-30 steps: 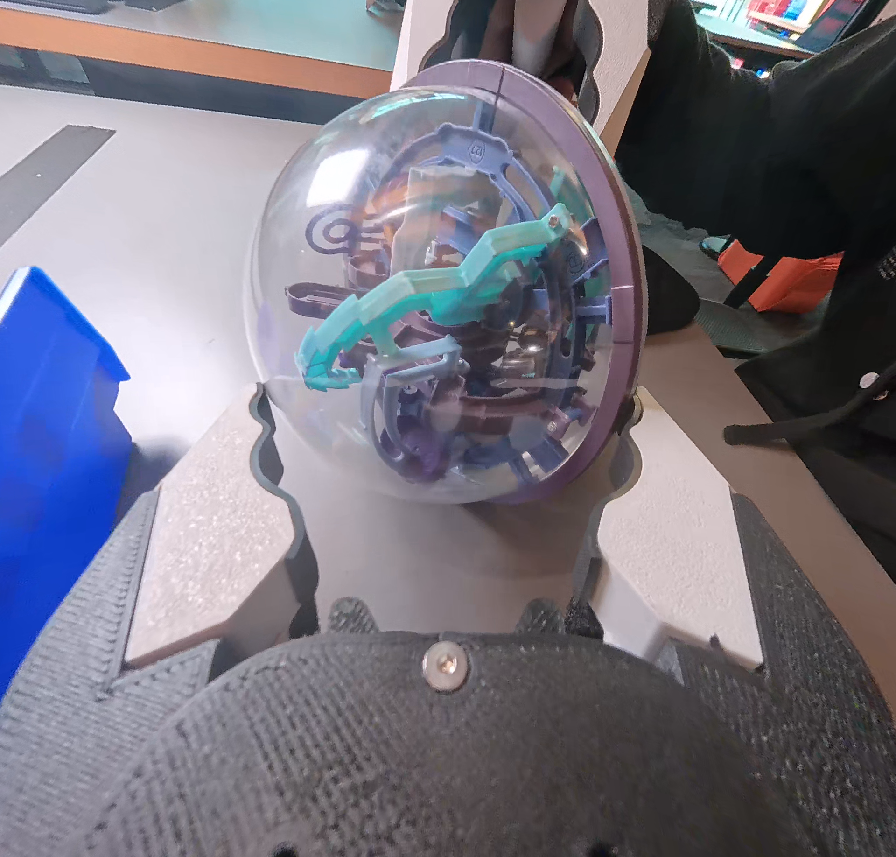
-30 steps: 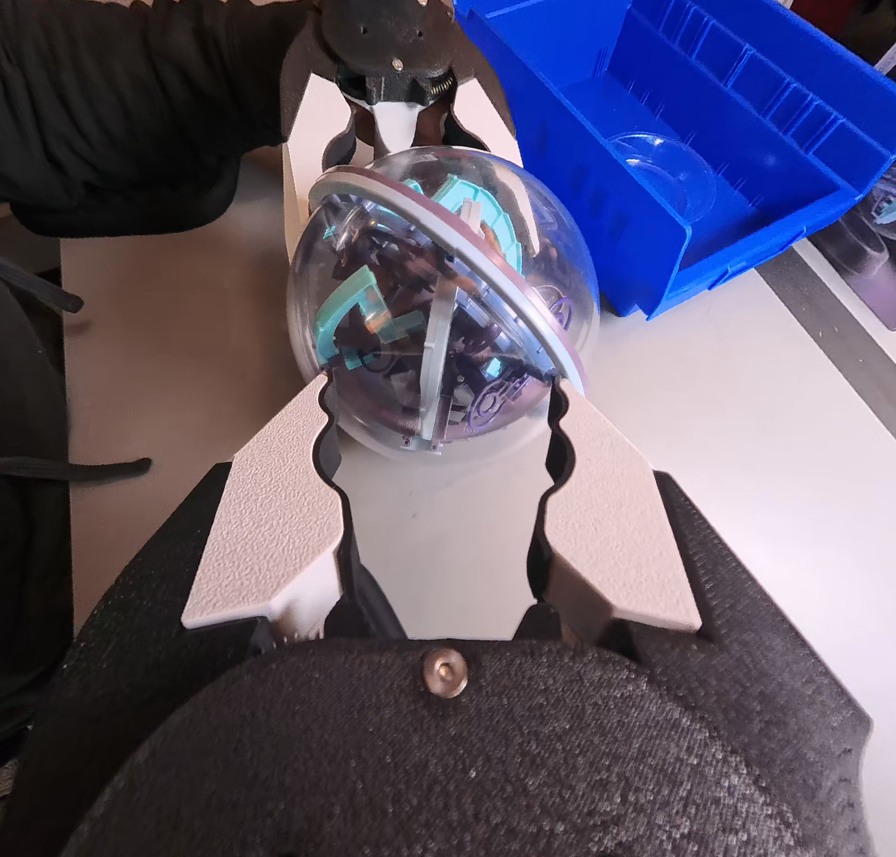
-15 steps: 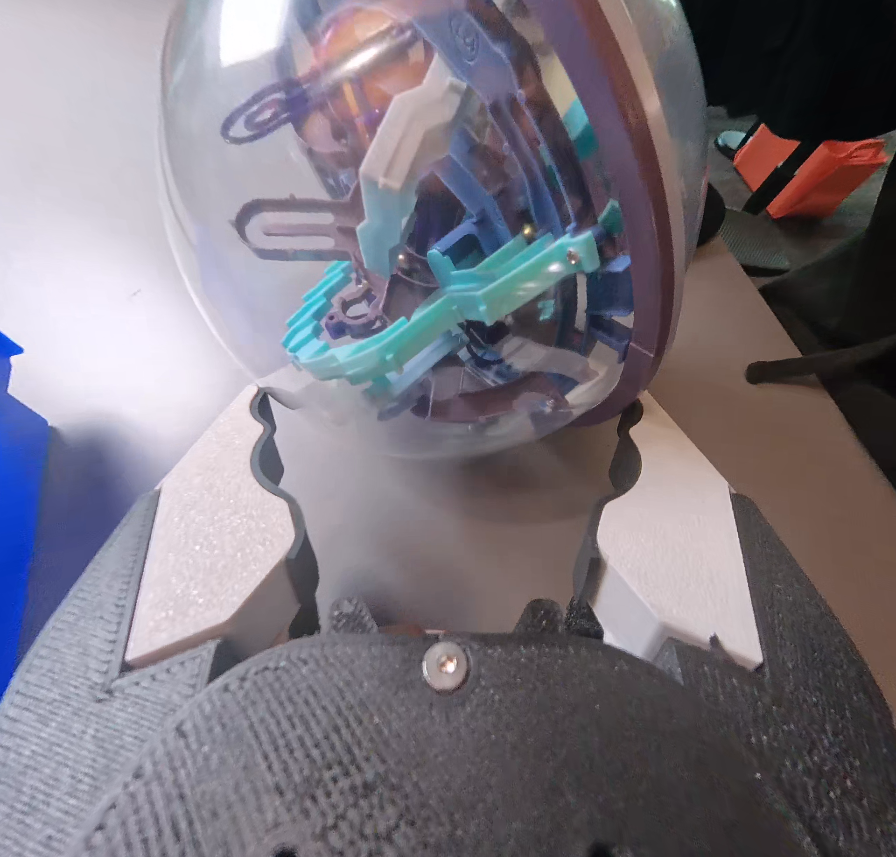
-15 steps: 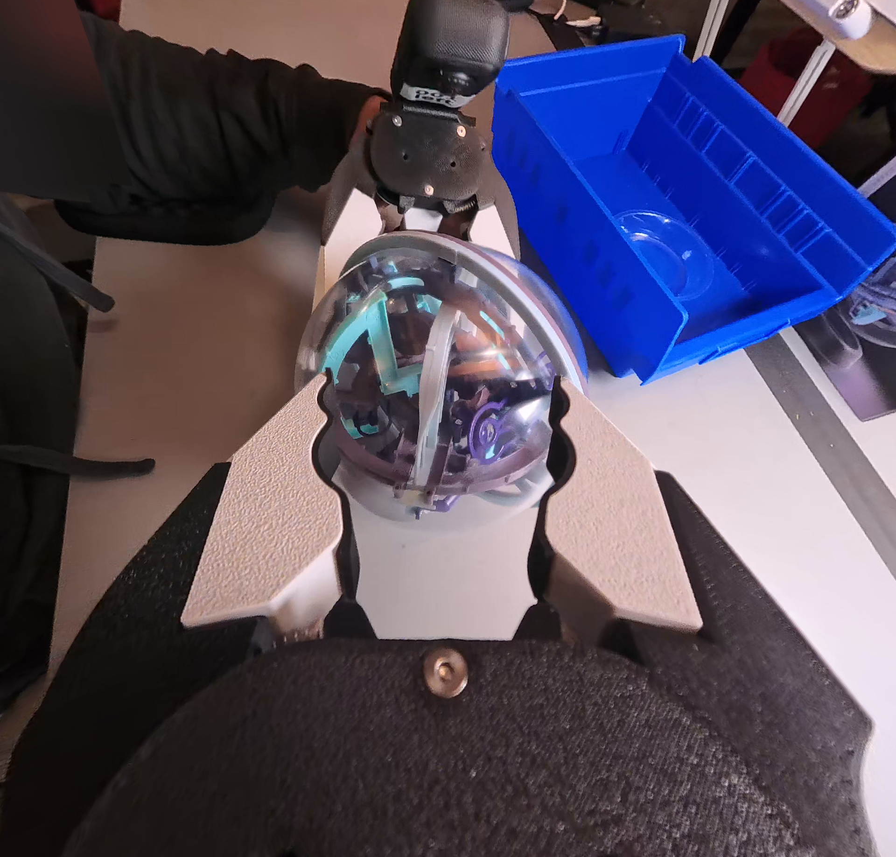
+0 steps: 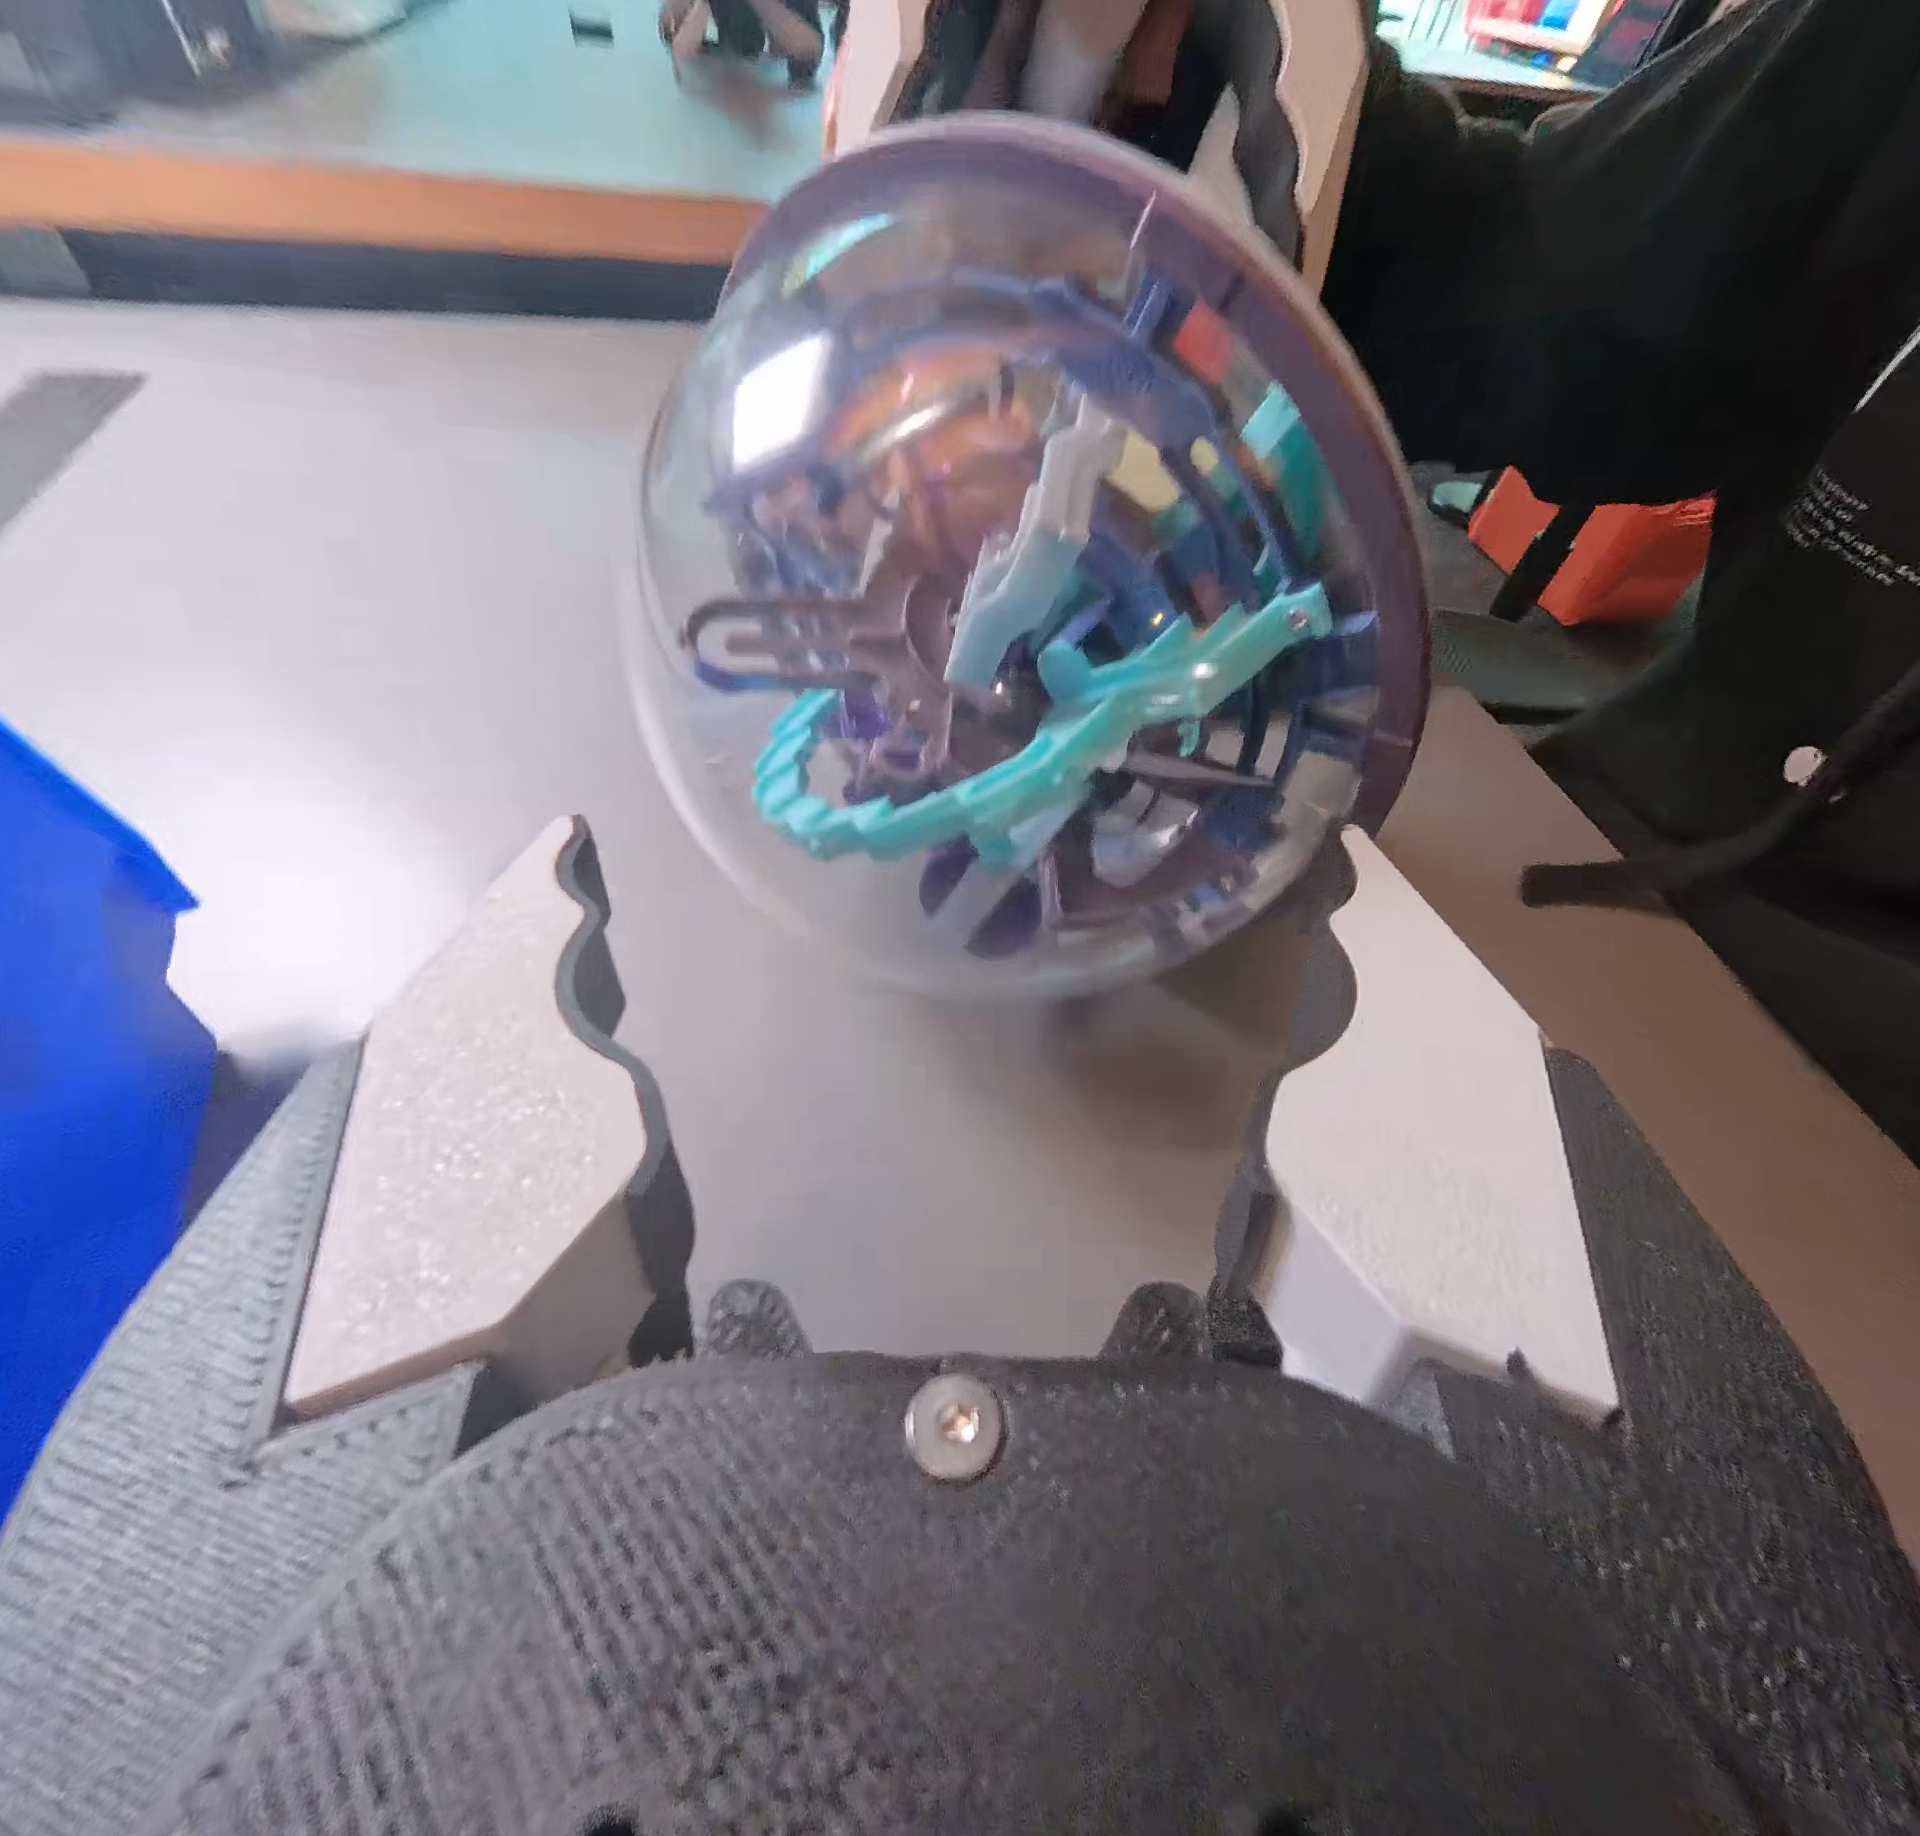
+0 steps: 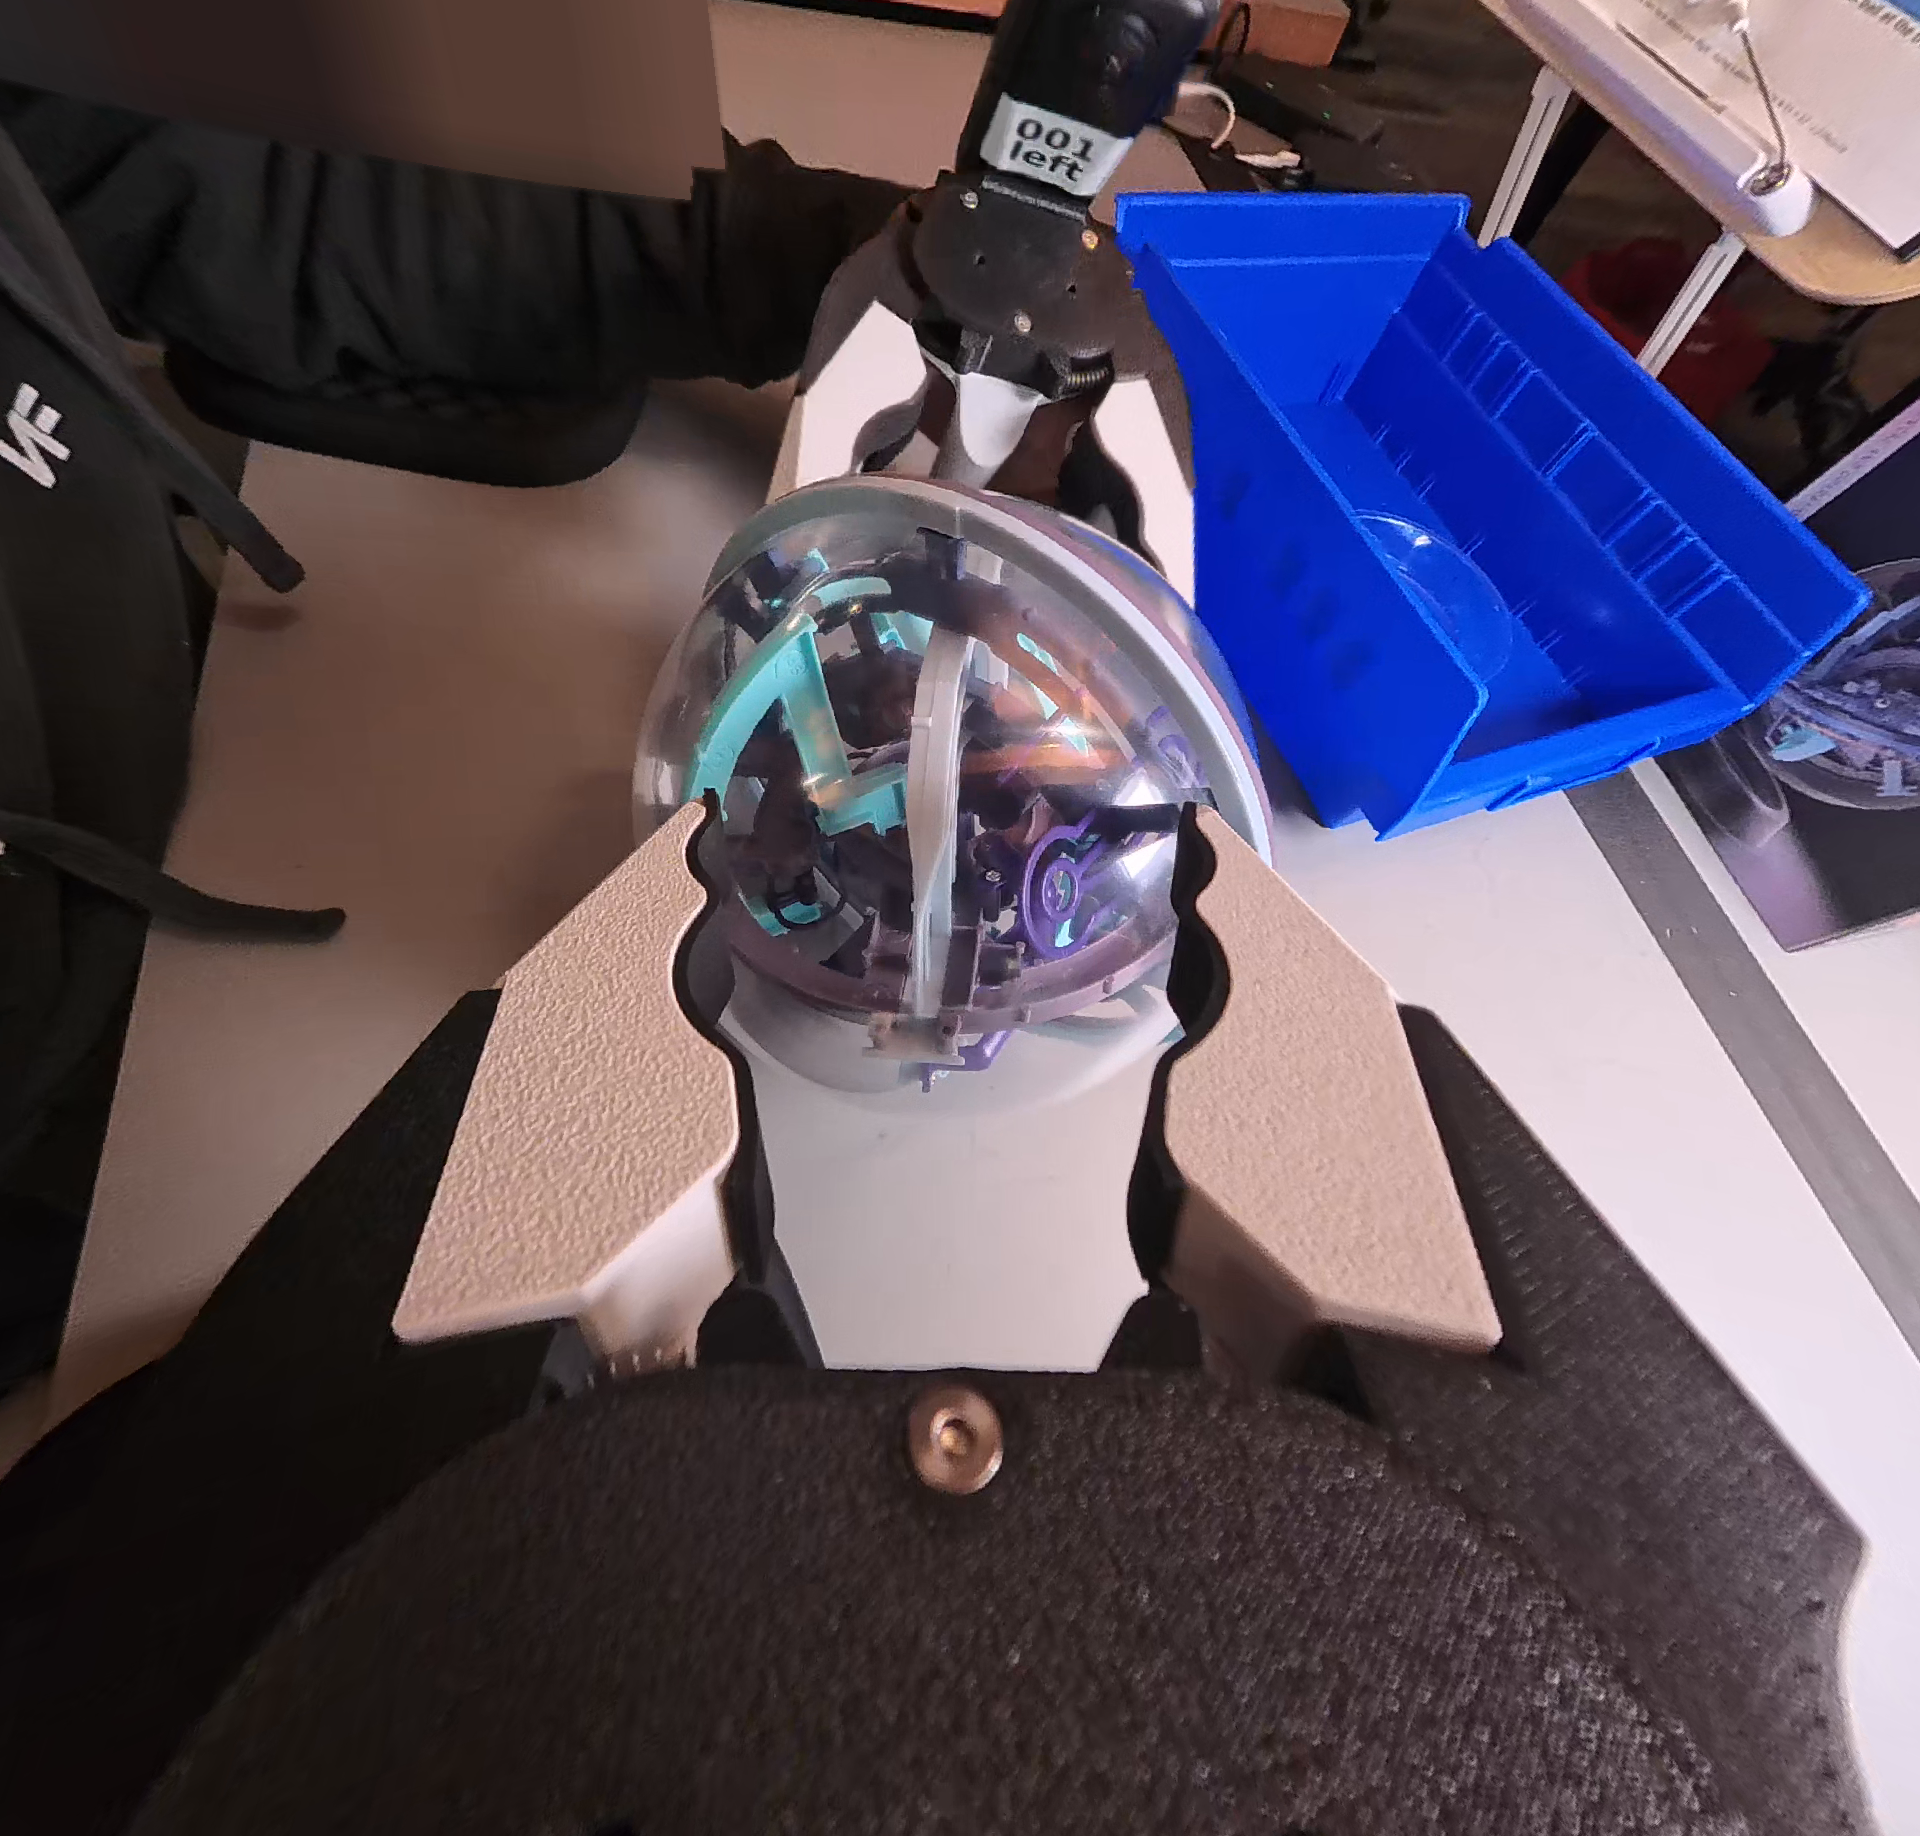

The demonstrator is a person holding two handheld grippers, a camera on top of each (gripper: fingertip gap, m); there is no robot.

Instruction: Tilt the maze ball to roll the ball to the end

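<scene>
Maze ball [image 5: 1029, 560] rotated; right fingers [image 6: 623, 965] clamp it, left fingers [image 5: 478, 1038] apart, over grey table [image 5: 312, 591].

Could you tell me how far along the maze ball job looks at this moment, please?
Done: the maze ball is out of the blue bin and up off the table. In hand: the right gripper clamps the sphere, while the left gripper stands open around its far side. Left: the small ball's position inside is unclear, so reaching the end remains unconfirmed.

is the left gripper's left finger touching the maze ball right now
Apart. The left wrist view shows bare table between the left finger and the maze ball.
</scene>
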